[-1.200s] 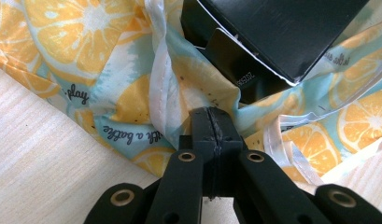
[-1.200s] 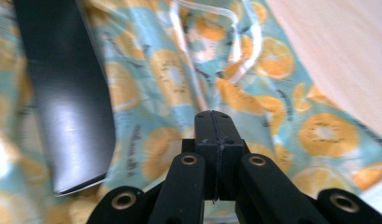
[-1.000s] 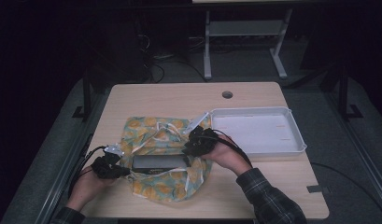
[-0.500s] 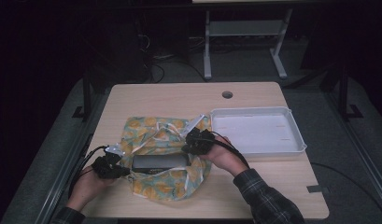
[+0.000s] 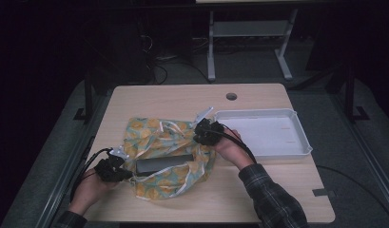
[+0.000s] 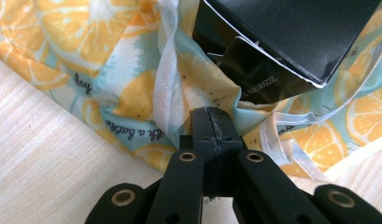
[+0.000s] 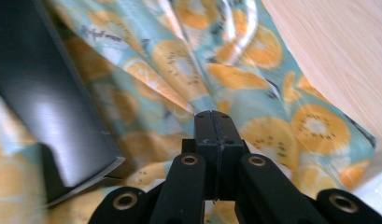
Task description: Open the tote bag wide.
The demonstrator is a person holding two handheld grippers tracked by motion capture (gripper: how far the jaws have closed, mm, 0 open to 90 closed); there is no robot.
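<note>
A cloth printed with orange slices lies crumpled mid-table, and a long black box rests on it. My left gripper is at the cloth's left edge; its jaws are shut, pinching the fabric just below the box's end. My right gripper holds the cloth's right edge, raised a little. In the right gripper view the right gripper is shut on a fold of cloth, with the black box to the left.
A white shallow tray stands on the table to the right of the cloth, close behind my right hand. A round cable hole is at the far edge. Bare wood runs beyond the cloth.
My right gripper has shifted slightly up and away with the cloth's right edge in it. The left gripper has barely moved.
</note>
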